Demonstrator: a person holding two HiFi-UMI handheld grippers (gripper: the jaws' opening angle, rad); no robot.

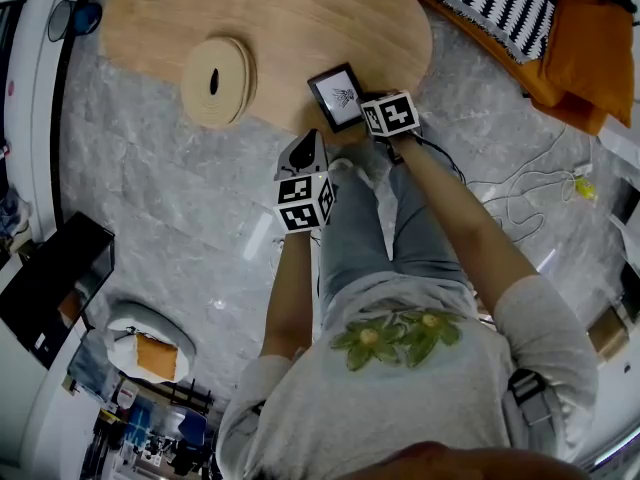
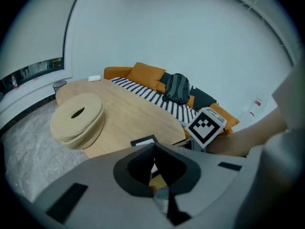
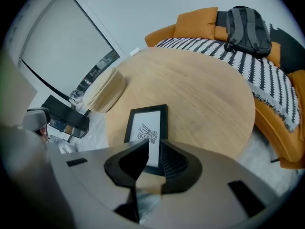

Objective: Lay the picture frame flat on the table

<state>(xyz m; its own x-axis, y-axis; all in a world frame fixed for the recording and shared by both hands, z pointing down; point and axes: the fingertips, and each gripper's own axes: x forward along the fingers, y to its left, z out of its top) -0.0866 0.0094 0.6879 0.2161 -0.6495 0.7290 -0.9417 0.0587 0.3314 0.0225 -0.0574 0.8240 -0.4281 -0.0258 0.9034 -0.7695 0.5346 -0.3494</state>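
Observation:
The black picture frame with a white print lies flat on the oval wooden table, close to its near edge. In the right gripper view the frame sits just beyond and under my right gripper, whose jaws stand a narrow gap apart with nothing pinched between them. Its marker cube is right beside the frame. My left gripper hovers off the table edge, nearer me, with its jaws together and empty. From there only a corner of the frame shows.
A stack of round woven mats rests on the table to the left of the frame. Behind the table is an orange sofa with a striped throw and a dark backpack. Cables trail on the marble floor at right.

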